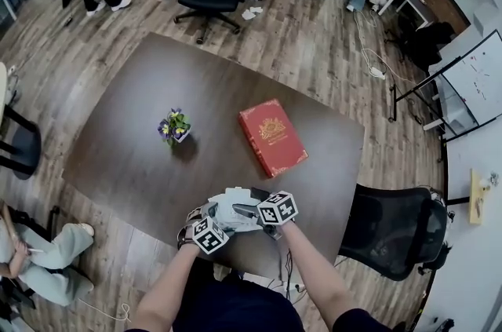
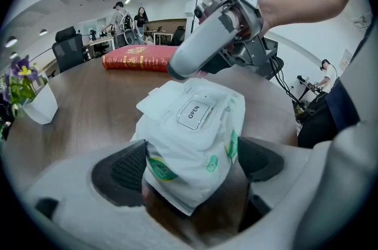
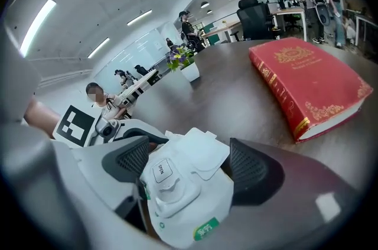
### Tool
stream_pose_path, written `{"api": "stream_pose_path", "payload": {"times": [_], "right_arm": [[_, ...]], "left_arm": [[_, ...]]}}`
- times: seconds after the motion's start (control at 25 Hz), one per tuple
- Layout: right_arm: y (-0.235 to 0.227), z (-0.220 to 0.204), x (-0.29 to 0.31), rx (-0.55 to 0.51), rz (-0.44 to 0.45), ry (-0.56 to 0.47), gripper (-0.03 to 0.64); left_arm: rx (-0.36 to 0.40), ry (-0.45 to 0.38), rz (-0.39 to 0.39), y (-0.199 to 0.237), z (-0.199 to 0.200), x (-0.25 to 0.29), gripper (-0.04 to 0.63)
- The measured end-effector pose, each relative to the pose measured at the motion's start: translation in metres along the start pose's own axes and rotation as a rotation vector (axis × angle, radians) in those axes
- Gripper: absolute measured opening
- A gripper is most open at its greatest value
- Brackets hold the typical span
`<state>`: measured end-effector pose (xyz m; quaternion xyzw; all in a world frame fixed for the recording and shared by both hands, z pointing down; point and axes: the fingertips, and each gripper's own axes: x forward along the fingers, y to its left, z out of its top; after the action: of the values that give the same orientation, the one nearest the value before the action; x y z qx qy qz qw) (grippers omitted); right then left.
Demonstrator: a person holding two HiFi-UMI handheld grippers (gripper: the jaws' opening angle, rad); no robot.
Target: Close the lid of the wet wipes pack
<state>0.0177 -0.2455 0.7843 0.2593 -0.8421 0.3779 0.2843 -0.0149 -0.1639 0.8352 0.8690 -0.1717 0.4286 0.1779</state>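
One wet wipes pack [image 2: 195,130], flap [image 2: 156,102] raised | left gripper [image 2: 189,163] jaws clamp it | right gripper [image 3: 189,163] jaws straddle it, apart | pot [image 1: 181,137]: flowers [image 1: 172,122]

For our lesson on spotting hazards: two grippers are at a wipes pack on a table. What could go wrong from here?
1. The left gripper pinches only one end of the soft wipes pack, so a push on the lid may buckle it or pull it loose.
2. A white flap sticks out between the open jaws of the right gripper; it could crease or get trapped, leaving a poor seal.
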Motion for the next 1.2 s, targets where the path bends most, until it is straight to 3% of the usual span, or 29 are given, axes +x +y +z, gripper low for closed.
{"api": "stream_pose_path", "payload": {"times": [0.4,0.68,1.2], "right_arm": [[-0.019,-0.006,0.019,0.038,0.005,0.101,0.437],[-0.016,-0.003,0.021,0.047,0.024,0.115,0.371],[0.014,0.016,-0.009,0.018,0.058,0.019,0.348]], "left_arm": [[-0.012,-0.004,-0.013,0.000,-0.001,0.000,0.477],[-0.025,-0.009,-0.015,0.001,0.000,0.000,0.476],[-0.026,-0.008,-0.003,0.001,0.000,0.000,0.474]]}}
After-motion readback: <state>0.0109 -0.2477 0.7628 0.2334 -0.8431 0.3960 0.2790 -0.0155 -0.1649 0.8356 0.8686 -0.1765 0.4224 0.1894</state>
